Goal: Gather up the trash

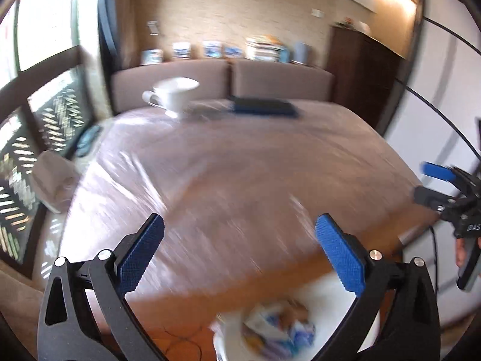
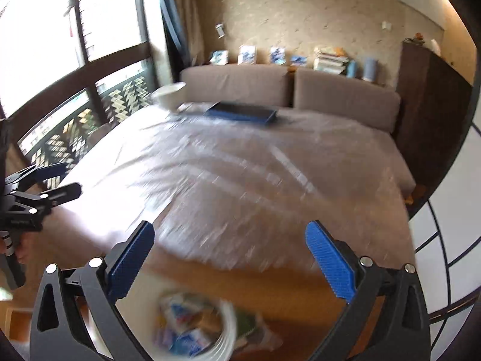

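A white bin (image 1: 221, 341) stands below the near table edge, holding crumpled blue and white wrappers (image 1: 279, 328). My left gripper (image 1: 240, 240) hangs above it, open, with nothing between its blue pads. In the right wrist view the same bin (image 2: 229, 322) and its trash (image 2: 186, 328) lie under my right gripper (image 2: 230, 246), which is also open and holds nothing. Each gripper shows in the other's view: the right gripper (image 1: 427, 183) at the right edge, the left gripper (image 2: 64, 180) at the left edge. Both views are blurred.
A table (image 1: 240, 165) under a clear plastic sheet fills the middle. At its far end stand a white cup (image 1: 174, 96) and a dark blue tray (image 1: 264, 106). Behind are a brown sofa (image 1: 270, 81), books on a ledge, a dark cabinet (image 1: 360, 75) and a window on the left.
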`<move>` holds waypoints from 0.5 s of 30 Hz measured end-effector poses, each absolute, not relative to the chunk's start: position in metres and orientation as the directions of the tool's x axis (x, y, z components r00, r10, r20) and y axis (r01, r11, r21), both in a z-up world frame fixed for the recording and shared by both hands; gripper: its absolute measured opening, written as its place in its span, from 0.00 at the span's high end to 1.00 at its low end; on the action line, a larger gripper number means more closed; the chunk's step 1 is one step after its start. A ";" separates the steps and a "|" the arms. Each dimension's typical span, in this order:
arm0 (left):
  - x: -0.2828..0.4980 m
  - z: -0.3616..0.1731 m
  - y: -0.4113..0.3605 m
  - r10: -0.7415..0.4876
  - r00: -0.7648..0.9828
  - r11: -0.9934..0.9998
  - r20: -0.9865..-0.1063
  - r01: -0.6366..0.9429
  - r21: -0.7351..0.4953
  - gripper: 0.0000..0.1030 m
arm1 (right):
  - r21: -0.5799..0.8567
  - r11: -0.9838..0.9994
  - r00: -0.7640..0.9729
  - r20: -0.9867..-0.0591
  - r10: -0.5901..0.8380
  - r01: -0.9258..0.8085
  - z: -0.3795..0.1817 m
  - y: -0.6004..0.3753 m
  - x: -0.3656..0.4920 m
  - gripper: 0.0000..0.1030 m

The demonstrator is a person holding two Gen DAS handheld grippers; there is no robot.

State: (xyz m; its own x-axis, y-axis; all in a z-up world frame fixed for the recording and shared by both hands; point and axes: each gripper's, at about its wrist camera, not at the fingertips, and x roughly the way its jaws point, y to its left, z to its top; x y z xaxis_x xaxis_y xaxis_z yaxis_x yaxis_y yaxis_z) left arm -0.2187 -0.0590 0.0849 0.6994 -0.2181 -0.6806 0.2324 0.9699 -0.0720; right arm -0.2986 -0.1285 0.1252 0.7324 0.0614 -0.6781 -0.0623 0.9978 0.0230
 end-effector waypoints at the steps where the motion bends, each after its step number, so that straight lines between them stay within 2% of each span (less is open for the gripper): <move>1: -0.201 0.086 -0.054 -0.200 0.710 0.976 -0.676 0.205 -0.073 0.01 | 0.024 0.999 0.731 -0.681 0.045 -0.038 0.124 -0.134 -0.287 0.04; 9: -0.094 0.065 -0.026 -0.065 0.685 0.998 -0.726 0.056 -0.036 0.01 | 0.000 0.992 0.667 -0.740 -0.084 0.126 0.095 -0.211 -0.172 0.04; 15: -0.036 0.034 -0.014 -0.025 0.623 1.000 -0.782 0.004 -0.029 0.01 | -0.029 0.983 0.615 -0.776 -0.138 0.183 0.064 -0.239 -0.117 0.04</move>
